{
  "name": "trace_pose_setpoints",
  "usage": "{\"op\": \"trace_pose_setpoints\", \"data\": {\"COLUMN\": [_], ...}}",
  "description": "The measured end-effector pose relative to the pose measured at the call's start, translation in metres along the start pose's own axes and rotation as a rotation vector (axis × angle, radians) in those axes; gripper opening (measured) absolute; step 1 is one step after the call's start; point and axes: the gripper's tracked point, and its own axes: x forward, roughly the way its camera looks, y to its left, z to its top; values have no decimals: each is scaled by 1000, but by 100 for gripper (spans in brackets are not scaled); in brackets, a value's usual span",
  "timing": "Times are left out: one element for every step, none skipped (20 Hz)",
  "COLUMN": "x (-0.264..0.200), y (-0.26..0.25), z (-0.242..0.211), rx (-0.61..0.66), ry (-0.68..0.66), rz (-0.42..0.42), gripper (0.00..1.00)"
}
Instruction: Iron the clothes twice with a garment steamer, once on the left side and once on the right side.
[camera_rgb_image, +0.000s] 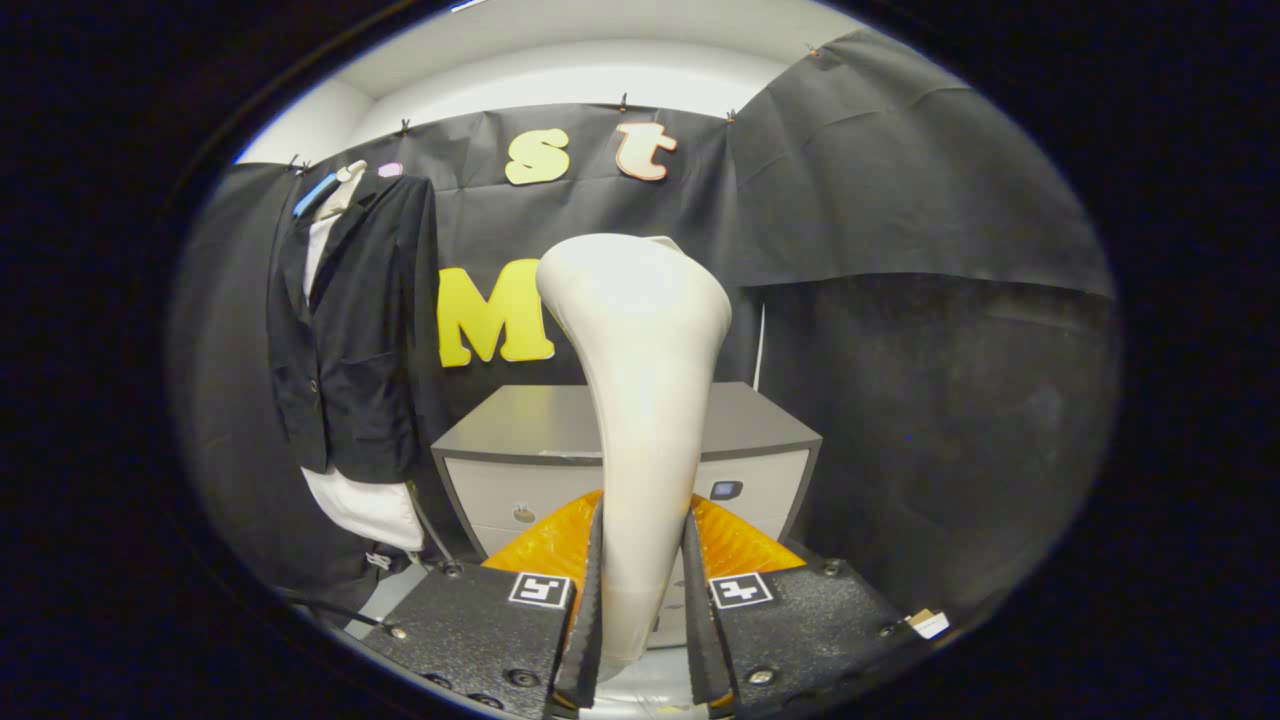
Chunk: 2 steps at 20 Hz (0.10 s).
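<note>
Cream garment steamer (640, 400) sits clamped in the hand-held gripper (640, 620); dark jacket (350, 340) hangs at ten o'clock, apparently unsteamed.

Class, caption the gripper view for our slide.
Gripper shut on cream plastic garment steamer, black jacket hanging beyond.

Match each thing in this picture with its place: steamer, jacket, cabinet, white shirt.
Things:
1. steamer
2. jacket
3. cabinet
4. white shirt

Places:
A. hanging on the wall, beside the cabinet
B. showing below the jacket's hem
C. clamped between the gripper fingers
D. standing beyond the fingers, behind the steamer

Pairs: 1-C, 2-A, 3-D, 4-B
</note>
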Motion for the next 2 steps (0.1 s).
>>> {"op": "trace_pose_setpoints", "data": {"x": [0,0], "y": [-3,-5], "z": [-2,-4], "rx": [2,5], "ry": [6,11], "rz": [2,8], "gripper": [37,37]}}
